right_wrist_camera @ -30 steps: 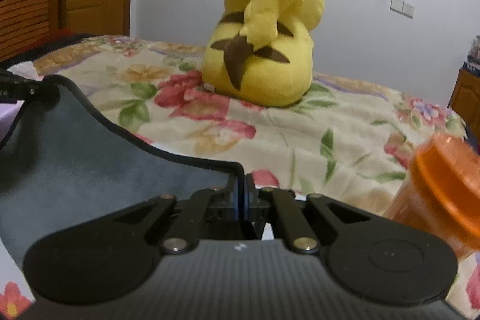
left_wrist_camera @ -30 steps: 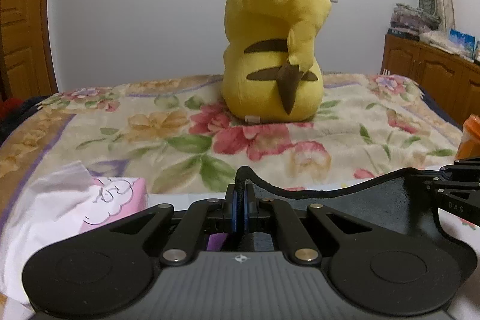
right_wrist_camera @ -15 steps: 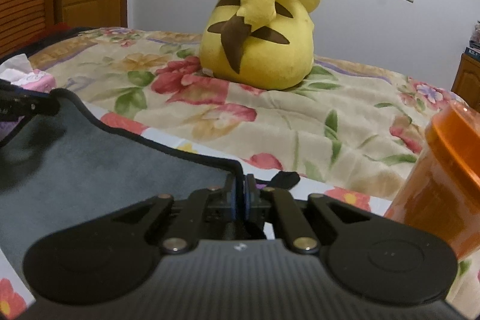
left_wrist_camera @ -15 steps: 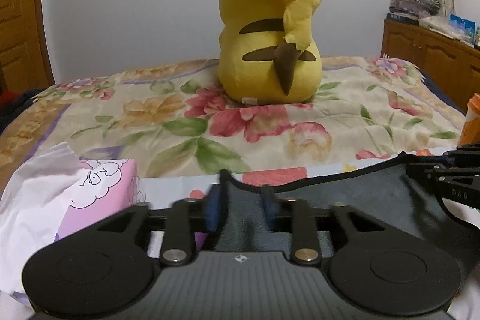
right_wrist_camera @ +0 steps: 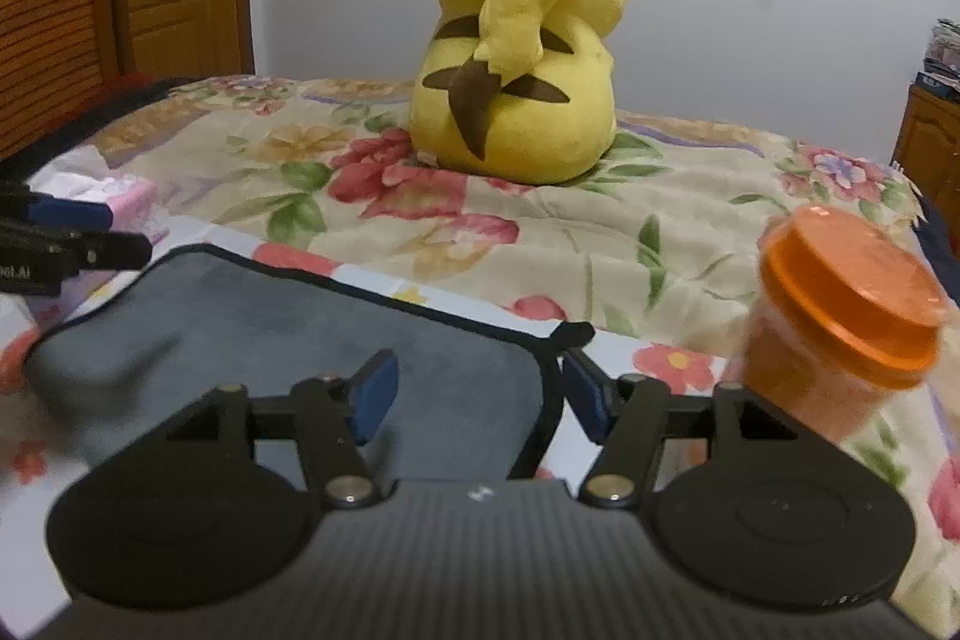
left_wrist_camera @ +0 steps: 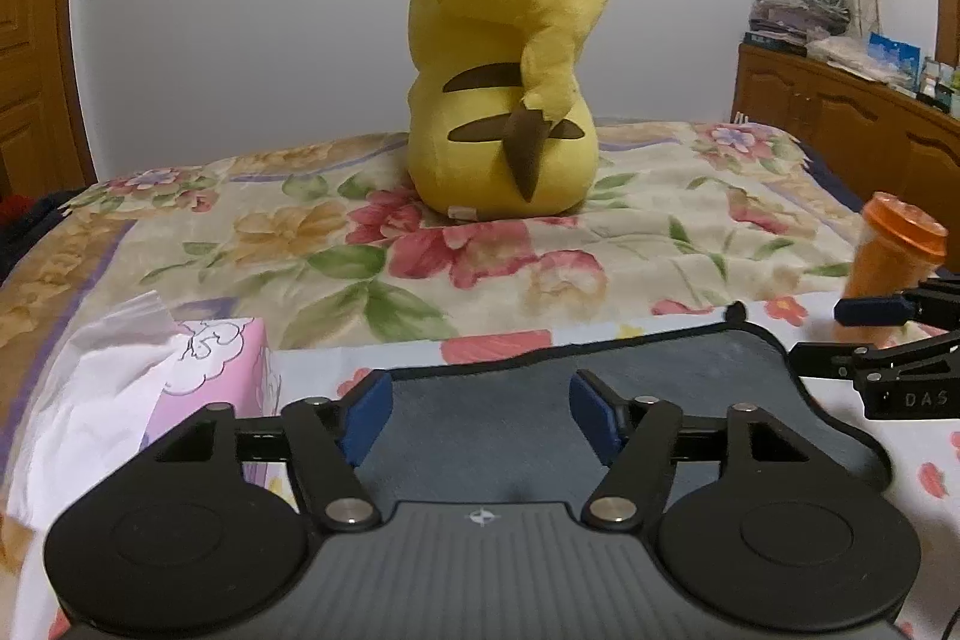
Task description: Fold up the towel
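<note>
On a floral bed point(left_wrist_camera: 660, 244), a dark grey towel point(left_wrist_camera: 498, 418) lies apparently folded beneath the left gripper point(left_wrist_camera: 480, 415) and right gripper point(right_wrist_camera: 474, 394), whose jaws are opening, gripping nothing; both should lift straight away without snagging its edge.

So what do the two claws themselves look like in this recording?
Both match: the left claw and right claw have black linkage arms with silver pivot pins, blue pads on the fingers, round black discs and a ribbed grey body. White lettering marks their sides.
</note>
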A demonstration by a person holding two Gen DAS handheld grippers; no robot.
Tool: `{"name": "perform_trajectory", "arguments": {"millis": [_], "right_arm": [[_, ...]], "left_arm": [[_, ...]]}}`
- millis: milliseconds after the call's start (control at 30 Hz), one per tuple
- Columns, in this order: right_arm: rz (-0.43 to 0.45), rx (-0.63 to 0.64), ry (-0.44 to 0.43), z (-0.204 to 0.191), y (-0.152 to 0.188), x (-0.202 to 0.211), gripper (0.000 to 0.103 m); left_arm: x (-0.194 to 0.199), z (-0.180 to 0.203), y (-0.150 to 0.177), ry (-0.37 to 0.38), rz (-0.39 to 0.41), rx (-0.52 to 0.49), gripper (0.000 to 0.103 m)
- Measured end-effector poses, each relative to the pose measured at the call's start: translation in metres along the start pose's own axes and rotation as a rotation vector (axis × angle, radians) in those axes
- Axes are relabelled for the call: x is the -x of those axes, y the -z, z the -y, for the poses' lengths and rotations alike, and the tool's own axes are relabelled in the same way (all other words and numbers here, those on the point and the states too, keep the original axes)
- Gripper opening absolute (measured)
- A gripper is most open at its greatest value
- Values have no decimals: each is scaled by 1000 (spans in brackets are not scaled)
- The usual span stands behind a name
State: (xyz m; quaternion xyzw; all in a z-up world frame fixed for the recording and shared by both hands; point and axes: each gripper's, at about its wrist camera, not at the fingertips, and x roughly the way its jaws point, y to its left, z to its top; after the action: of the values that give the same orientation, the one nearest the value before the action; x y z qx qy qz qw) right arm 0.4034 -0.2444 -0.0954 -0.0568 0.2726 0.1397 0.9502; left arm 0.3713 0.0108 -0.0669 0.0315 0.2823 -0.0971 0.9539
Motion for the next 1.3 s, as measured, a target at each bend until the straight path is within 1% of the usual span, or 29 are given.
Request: {"name": "perform_trajectory", "arguments": {"millis": [33,100,133,167,267,333,400,600,767,900,1133,1300], "right_arm": [[0,-6,9,-1,0,4,78],[-1,-24,37,-2,1,12,88],[-3,-31,40,-2,3,15,90],[-7,-39,41,-3,4,19,90],[-39,-63,51,-5,9,28,96],[-40,-79,53,-6,13,37,100],[-43,-76,67,-8,16,47,103],[-34,-77,96,-8,19,67,103],[-12,-90,121,-6,16,82,103],[1,-99,126,-5,13,96,103],[39,-78,136,-7,-1,134,103],[77,-70,138,-11,-13,163,103]], "left_arm": [[4,1,1,3,-3,1,80],[15,5,3,2,3,-4,85],[21,6,5,3,5,-4,86],[25,7,6,5,3,-2,88],[41,10,9,4,-8,-3,96],[52,13,12,0,-11,-17,102],[62,15,13,-1,-14,-26,103],[83,24,14,-4,-31,-63,103],[98,31,11,-13,-30,-74,103],[113,35,6,-9,-35,-59,103],[156,45,-7,-6,6,-62,103],[186,53,-15,-30,32,-68,103]]}}
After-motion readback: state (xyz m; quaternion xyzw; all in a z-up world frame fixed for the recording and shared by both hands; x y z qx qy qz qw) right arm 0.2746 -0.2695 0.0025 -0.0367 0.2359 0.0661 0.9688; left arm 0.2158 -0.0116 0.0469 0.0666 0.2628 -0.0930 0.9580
